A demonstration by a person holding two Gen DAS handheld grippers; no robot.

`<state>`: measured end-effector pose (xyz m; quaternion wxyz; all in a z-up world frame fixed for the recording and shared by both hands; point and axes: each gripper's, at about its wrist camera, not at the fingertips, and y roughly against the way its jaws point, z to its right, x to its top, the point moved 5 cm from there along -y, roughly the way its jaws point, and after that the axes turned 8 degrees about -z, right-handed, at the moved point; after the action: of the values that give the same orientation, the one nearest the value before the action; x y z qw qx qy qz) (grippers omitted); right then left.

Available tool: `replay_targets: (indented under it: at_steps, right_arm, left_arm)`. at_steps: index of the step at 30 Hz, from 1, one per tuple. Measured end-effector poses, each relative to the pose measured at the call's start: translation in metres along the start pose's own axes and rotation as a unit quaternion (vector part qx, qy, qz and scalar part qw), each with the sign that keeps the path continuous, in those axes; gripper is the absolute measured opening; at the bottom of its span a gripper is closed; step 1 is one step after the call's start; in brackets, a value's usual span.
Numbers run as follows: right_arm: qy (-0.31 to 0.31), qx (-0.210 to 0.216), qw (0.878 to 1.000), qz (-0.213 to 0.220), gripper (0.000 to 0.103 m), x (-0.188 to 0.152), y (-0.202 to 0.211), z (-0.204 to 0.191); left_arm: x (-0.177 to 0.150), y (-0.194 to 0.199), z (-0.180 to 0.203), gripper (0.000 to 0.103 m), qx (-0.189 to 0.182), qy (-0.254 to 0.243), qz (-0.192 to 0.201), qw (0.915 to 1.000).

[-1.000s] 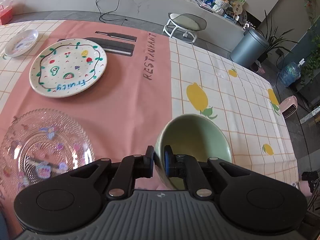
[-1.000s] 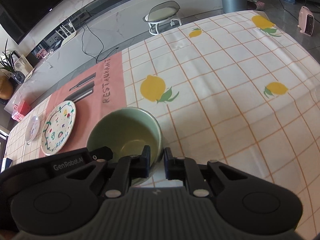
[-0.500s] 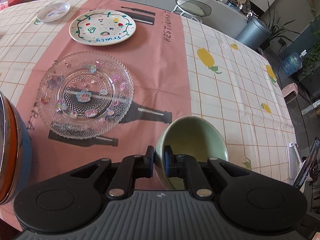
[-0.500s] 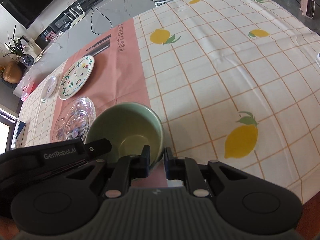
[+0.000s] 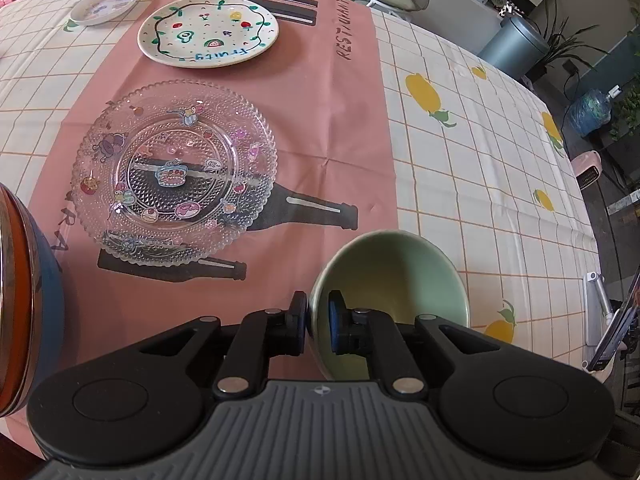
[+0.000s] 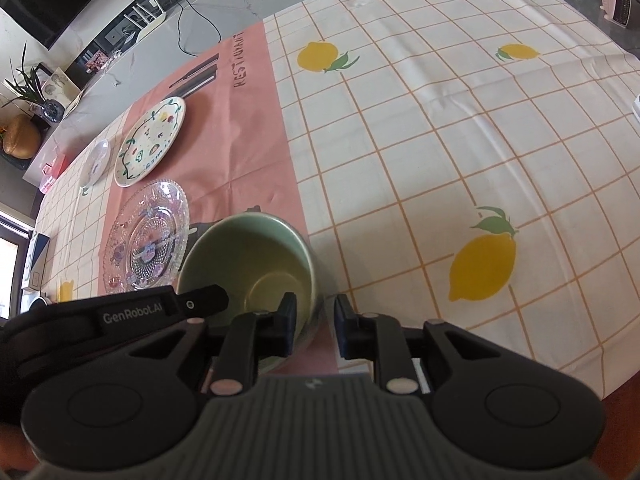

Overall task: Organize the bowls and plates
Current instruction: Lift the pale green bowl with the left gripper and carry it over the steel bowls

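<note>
Near the front edge of the desk (image 5: pixel 460 168), the green bowl (image 5: pixel 390 284) was held by two grippers at once. The left hand-held gripper (image 5: pixel 318 316) was pinched tight on the bowl's left rim, one finger outside the wall and one inside. The right hand-held gripper (image 6: pixel 315 322) had the bowl's right rim between its fingers too, but a small gap showed by the outer finger, so its hold looked loose. Two holds on opposite sides likely kept the bowl (image 6: pixel 248 264) level and stopped it from tipping.

I could not tell if the bowl was touching the pink cloth (image 5: pixel 328 92) or was just above it.

Behind the bowl, the dishes lay in a row on the pink cloth: the clear glass plate (image 5: pixel 174 172), then the painted fruit plate (image 5: pixel 208 32), then the small white dish (image 5: pixel 105 3). An orange and blue pot (image 5: pixel 24 304) sat at the far left. The bowl was near the glass plate but apart from it, perhaps so it could join that row.
</note>
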<state>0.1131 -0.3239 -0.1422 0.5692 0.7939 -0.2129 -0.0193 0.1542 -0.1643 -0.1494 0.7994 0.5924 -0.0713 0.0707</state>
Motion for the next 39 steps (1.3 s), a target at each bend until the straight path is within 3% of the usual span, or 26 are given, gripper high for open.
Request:
replay_targets:
  at_steps: [11,20,33,39]
  right_arm:
    - [-0.004,0.004,1.000,0.001,0.012,-0.004,-0.007,0.001]
    - [0.005,0.023,1.000,0.016,0.011,-0.005,0.015,-0.012]
    - [0.094,0.084,0.990,0.061,0.010,-0.014,0.067,-0.106]
    - [0.139,0.110,0.982,0.060,0.009,-0.027,0.070,-0.157]
  left_arm:
    - [-0.005,-0.005,0.004,0.009,0.012,-0.026,0.003,0.9996]
    - [-0.002,0.037,0.003,0.009,0.017,-0.031,0.042,0.9985]
    - [-0.005,0.136,-0.052,0.009,0.043,0.025,0.135,0.9896]
    - [-0.015,0.164,-0.096,0.010,0.049,0.073,0.151,0.9846]
